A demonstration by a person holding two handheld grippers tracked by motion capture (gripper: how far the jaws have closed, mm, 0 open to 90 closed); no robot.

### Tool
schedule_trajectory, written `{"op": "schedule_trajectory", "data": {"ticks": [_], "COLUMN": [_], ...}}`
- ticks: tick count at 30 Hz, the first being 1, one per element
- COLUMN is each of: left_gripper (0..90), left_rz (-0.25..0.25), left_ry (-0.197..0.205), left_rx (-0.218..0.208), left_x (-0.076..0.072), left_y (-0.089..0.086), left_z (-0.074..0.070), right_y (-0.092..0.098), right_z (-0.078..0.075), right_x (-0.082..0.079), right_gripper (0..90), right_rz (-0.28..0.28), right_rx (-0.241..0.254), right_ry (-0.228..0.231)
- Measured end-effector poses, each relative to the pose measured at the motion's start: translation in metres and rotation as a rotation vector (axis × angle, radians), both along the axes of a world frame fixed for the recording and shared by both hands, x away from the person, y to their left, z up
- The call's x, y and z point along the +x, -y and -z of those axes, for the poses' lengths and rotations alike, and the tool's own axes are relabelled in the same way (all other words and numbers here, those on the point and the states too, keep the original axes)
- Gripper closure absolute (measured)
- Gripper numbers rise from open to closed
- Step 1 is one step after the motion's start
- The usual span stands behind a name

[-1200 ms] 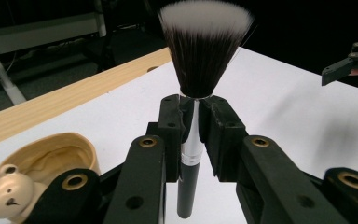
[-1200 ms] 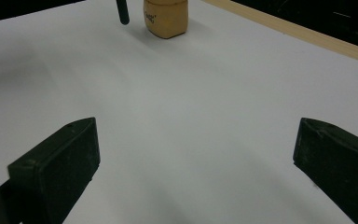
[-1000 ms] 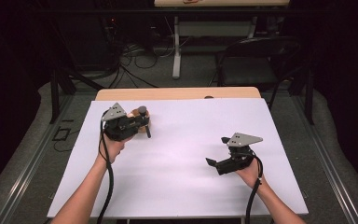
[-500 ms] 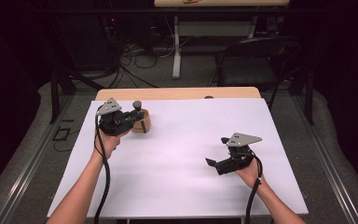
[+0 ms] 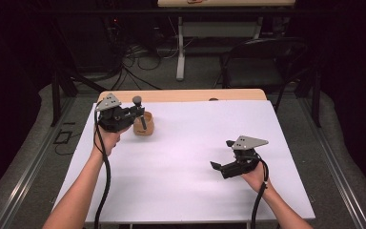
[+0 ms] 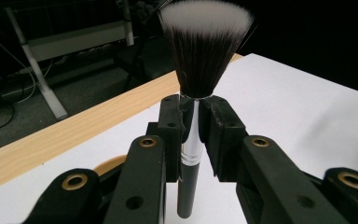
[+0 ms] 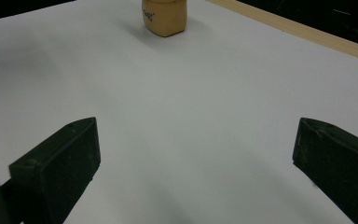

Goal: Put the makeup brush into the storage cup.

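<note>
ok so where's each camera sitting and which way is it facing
High view: above the person's side, looking forward and down on the table; both forearms enter from the bottom, left gripper and right gripper in hand.
Left gripper view: on the left gripper, looking along its jaws, shut on a makeup brush, bristles up.
Right gripper view: on the right gripper, low over the white table, looking between its open jaws at a wooden cup.
Shared: the high view also shows the brush and cup.

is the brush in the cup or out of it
Out: the left gripper clamps the brush upright, its handle tip above the wooden cup.
</note>
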State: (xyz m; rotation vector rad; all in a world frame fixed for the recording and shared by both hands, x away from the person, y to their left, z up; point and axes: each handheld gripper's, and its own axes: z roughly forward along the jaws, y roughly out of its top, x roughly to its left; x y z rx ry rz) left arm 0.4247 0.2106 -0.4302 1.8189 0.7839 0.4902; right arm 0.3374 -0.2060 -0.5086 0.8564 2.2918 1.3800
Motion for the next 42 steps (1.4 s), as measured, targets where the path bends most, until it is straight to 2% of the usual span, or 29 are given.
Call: {"op": "schedule_trajectory", "data": {"ticks": [18, 21, 28, 37, 42], "left_gripper": [77.0, 77.0, 76.9, 76.9, 76.8], "left_rz": [-0.039, -0.051, -0.078, -0.107, -0.112], "left_ry": [0.040, 0.039, 0.054, 0.067, 0.073], "left_rx": [0.009, 0.004, 0.032, 0.014, 0.023], "left_x": [0.014, 0.017, 0.022, 0.029, 0.032], "left_y": [-0.001, -0.001, 0.000, 0.001, 0.004], "left_z": [-0.006, -0.005, -0.003, 0.005, 0.009], "right_y": [0.000, 0.000, -0.001, 0.000, 0.000], "right_z": [0.000, 0.000, 0.000, 0.000, 0.001], "right_x": [0.000, 0.000, -0.001, 0.000, 0.000], "right_gripper": [0.4, 0.4, 0.5, 0.5, 0.5], "right_rz": [0.000, -0.001, -0.006, -0.003, -0.004], "right_rx": [0.008, 0.007, 0.010, 0.010, 0.006], "right_ry": [0.000, -0.002, -0.002, -0.001, -0.005]}}
